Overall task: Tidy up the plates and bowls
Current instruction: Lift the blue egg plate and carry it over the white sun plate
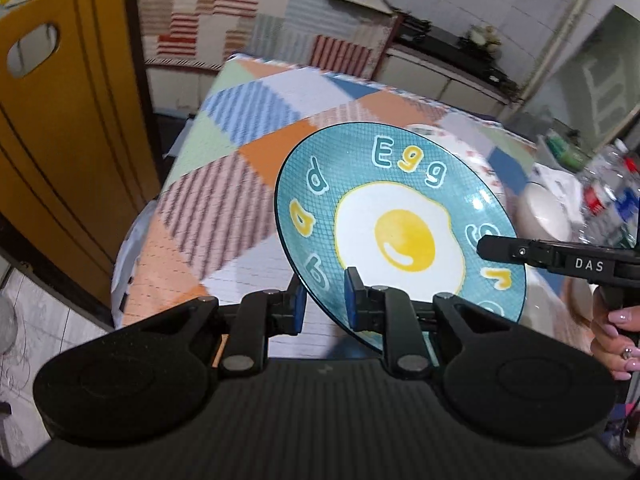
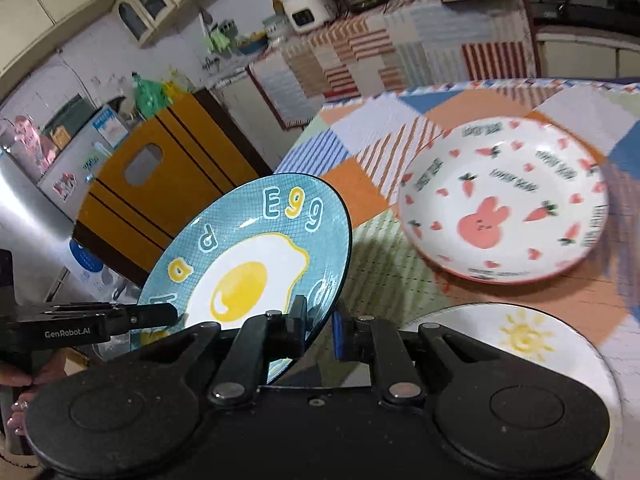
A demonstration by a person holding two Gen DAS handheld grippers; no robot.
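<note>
A teal plate with a fried-egg picture (image 1: 400, 224) is held tilted above the patchwork table (image 1: 224, 200). My left gripper (image 1: 326, 300) is shut on its near rim. My right gripper (image 2: 320, 324) is shut on the opposite rim of the same plate (image 2: 248, 264); it also shows in the left wrist view (image 1: 486, 246). A white plate with a pink rabbit and carrots (image 2: 504, 200) lies on the table (image 2: 384, 276) to the right. A white plate with a yellow sun (image 2: 524, 336) lies nearer, partly hidden by my right gripper.
A yellow cabinet (image 1: 68, 132) stands left of the table. A counter with a striped cloth (image 2: 400, 56) runs behind it. Bottles and clutter (image 1: 600, 184) sit at the right edge.
</note>
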